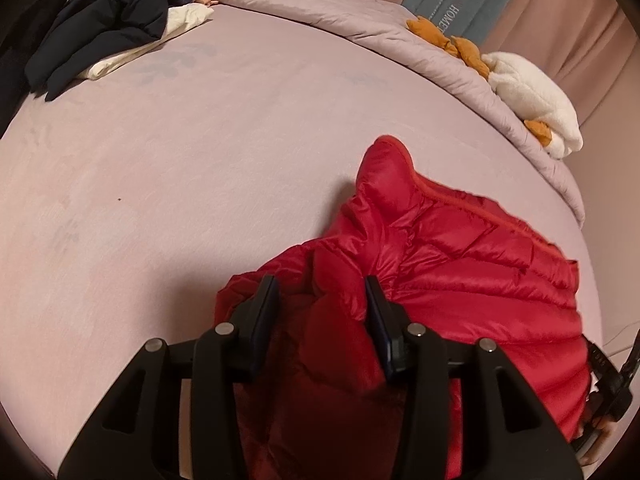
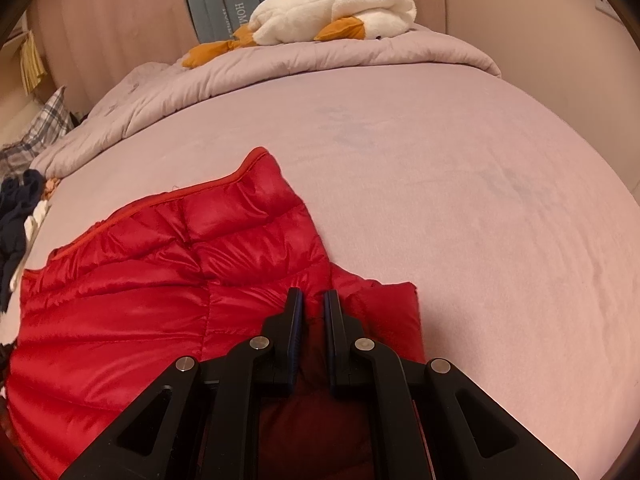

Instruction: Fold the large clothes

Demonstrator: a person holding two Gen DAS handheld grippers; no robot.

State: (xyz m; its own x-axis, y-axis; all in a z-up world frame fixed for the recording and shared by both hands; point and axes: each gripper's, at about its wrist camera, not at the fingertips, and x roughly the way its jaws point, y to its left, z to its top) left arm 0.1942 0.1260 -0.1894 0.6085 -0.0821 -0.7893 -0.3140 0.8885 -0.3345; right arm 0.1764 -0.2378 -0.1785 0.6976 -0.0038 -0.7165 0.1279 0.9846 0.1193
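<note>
Red quilted puffer jacket (image 1: 460,264) lies low in both frames on the pink bed (image 1: 200,160). The left tool (image 1: 322,296) grips a bunched fold (jaws fairly wide); the right tool (image 2: 312,304) pinches fabric narrowly.

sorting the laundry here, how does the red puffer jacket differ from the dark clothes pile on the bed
The red puffer jacket is shiny and quilted; the dark clothes pile looks matte and navy-black.
The jacket lies spread near the cameras, with the left gripper and right gripper both closing on its fabric; the pile sits bunched at the far edge, untouched, on something cream-coloured.
Both rest on the same pink sheet.
</note>
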